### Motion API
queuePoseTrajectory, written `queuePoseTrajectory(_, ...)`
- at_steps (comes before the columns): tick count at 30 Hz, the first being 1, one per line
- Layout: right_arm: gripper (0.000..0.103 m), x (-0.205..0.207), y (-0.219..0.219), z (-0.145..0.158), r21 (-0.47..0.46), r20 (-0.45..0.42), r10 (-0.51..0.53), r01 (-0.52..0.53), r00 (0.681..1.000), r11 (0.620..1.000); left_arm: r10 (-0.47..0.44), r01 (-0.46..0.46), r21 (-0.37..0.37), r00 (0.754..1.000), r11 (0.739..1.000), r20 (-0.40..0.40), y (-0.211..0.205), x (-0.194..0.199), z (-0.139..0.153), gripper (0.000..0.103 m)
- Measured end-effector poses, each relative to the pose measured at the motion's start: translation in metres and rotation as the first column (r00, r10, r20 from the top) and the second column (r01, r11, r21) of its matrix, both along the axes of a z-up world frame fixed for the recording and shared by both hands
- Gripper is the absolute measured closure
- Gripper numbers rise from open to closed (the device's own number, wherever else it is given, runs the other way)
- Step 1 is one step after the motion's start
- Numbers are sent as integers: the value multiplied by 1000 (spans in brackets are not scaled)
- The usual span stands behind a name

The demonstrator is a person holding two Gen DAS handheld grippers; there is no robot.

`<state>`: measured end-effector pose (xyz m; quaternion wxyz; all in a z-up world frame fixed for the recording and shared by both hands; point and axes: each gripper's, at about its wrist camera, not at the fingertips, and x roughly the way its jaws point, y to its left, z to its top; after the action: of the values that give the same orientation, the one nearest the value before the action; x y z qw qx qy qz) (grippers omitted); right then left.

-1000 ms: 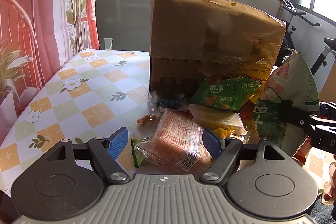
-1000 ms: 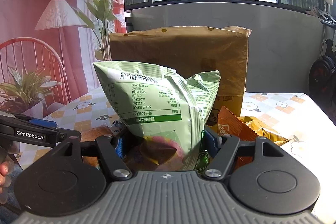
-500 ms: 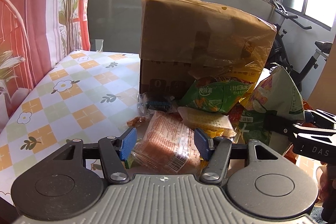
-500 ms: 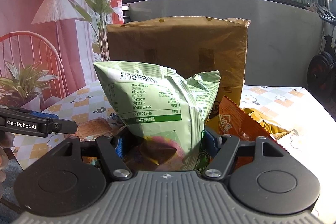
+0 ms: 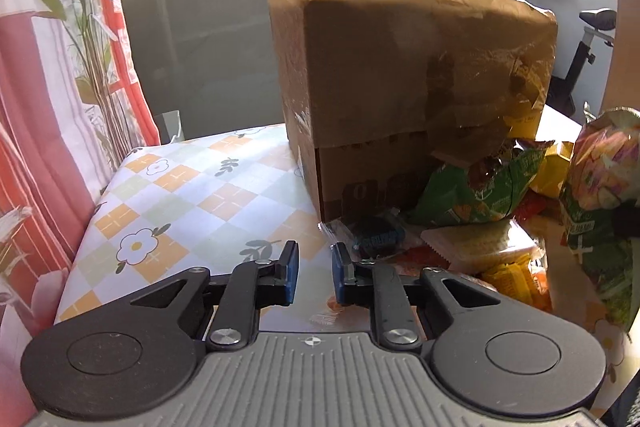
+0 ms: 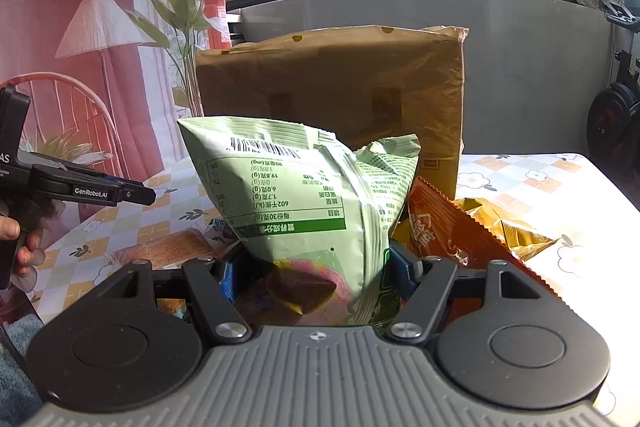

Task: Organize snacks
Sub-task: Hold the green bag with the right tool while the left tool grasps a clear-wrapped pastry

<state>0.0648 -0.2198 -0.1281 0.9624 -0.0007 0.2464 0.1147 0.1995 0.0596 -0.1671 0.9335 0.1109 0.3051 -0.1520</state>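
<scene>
My right gripper [image 6: 316, 273] is shut on a pale green snack bag [image 6: 304, 199] and holds it upright in front of the cardboard box [image 6: 340, 87]. The same bag shows at the right edge of the left wrist view [image 5: 604, 179]. My left gripper [image 5: 314, 269] is nearly shut with a narrow gap and holds nothing, above the table beside the snack pile. It also shows in the right wrist view [image 6: 140, 195]. A dark green bag [image 5: 480, 191], a dark blue packet [image 5: 374, 235] and a yellow cracker pack [image 5: 480, 247] lie against the box [image 5: 400, 87].
The table [image 5: 172, 203] has a checked floral cloth. An orange bag [image 6: 452, 227] and gold packets [image 6: 504, 227] lie right of the held bag. An orange-pink packet [image 6: 168, 247] lies left of it. Curtain and plant stand at the left [image 5: 60, 67].
My left gripper has closed from wide open to a narrow gap and swung left, off the orange-pink packet. The right gripper keeps hold of the green bag, almost still.
</scene>
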Motion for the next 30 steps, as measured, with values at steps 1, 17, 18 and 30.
queuePoseTrajectory(1,32,0,0,0,0,0,0,0,1000,1000,-15,15,15,1000,1000,-11,-1,3,-8,84)
queuePoseTrajectory(17,32,7,2,-3,-12,-17,-4,3,1000,1000,-82,69,-84,982,994,-168,-3,31,-52,84)
queuePoseTrajectory(18,32,7,2,-3,-12,-17,-3,3,1000,1000,-85,70,-93,981,993,-177,-2,33,-54,84)
queuePoseTrajectory(30,32,8,2,-3,-15,-21,-1,1,1000,1000,-77,69,-52,980,996,-185,-7,40,-66,71)
